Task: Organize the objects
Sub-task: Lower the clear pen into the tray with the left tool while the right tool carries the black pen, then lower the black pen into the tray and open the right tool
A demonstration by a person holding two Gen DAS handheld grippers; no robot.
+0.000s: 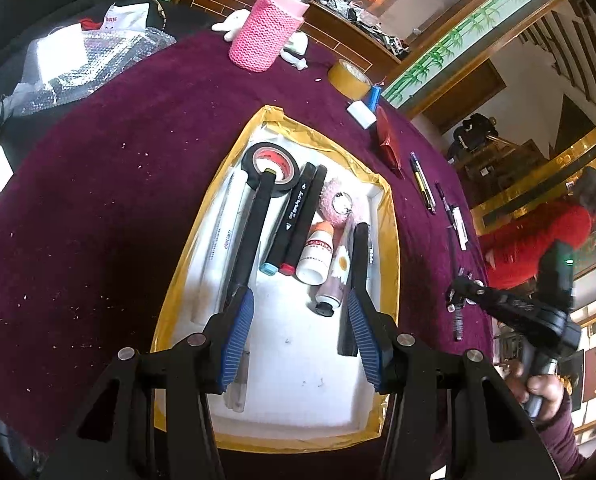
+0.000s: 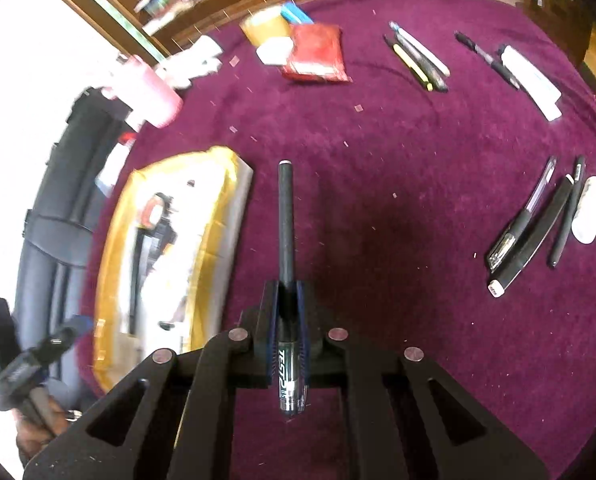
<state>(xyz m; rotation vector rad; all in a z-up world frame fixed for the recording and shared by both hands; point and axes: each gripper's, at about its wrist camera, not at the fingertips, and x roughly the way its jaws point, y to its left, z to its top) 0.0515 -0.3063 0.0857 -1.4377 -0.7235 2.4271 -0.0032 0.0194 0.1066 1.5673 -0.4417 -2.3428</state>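
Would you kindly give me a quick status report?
Right tool shut on black pen. Left tool open above tray. Nothing blocking.

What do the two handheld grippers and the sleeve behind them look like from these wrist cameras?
Both are black angular frames with silver round rivets at the linkage joints. The left gripper has blue ribbed pads on black fingers; the right gripper shows the same blue pad edges. The right unit's handle carries a small green light. A dark purple sleeve shows.
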